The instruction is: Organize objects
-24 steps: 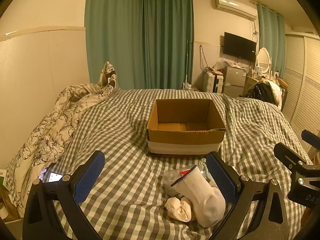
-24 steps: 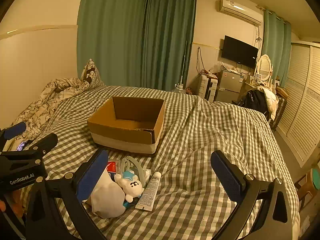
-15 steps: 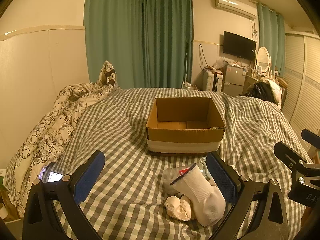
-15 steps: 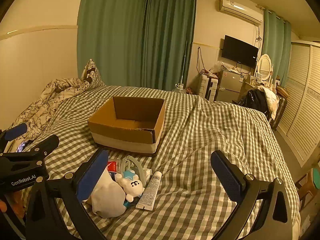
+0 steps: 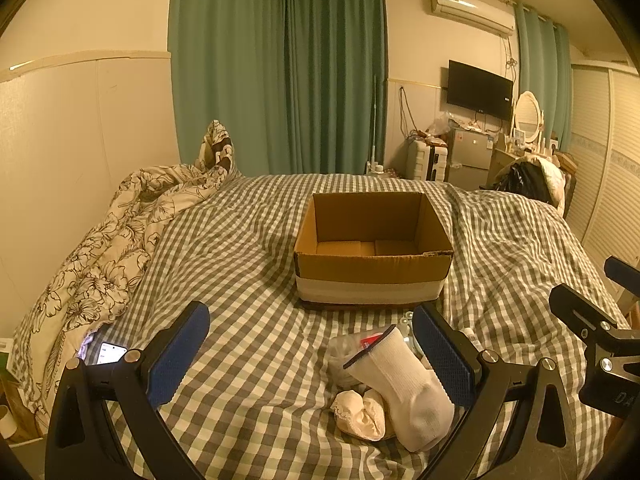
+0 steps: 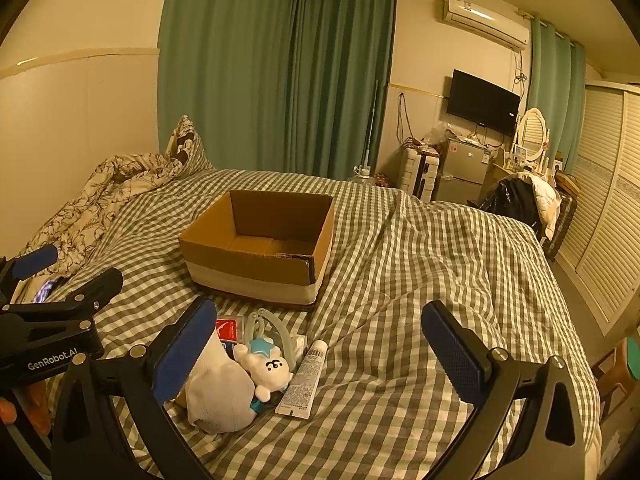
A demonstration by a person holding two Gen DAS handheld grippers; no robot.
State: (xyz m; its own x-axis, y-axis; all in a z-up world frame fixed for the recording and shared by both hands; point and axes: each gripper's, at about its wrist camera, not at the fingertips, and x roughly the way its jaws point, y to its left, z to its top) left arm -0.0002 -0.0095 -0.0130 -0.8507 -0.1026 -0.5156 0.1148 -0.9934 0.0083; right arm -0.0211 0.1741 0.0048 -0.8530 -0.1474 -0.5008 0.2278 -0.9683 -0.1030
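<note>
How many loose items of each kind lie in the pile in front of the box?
White sock: 1
Cream lacy cloth: 1
Plush toy: 1
Tube: 1
Red packet: 1
Clear plastic piece: 1
Total: 6, as far as visible

Setting: a home bedroom. Directly ahead of the tongs lies a bed (image 5: 248, 248) under a grey-white checked cover, with a floral duvet (image 5: 100, 256) bunched to the left against the wall. Beyond the bed, green curtains (image 5: 280, 72) hang full height. Ahead and to the right: wall-mounted air conditioner (image 6: 486, 20), flat television (image 6: 482, 102), small fridge (image 6: 464, 170), oval vanity mirror (image 6: 534, 134). Louvred wardrobe doors (image 6: 612, 200) run along the far right.
</note>
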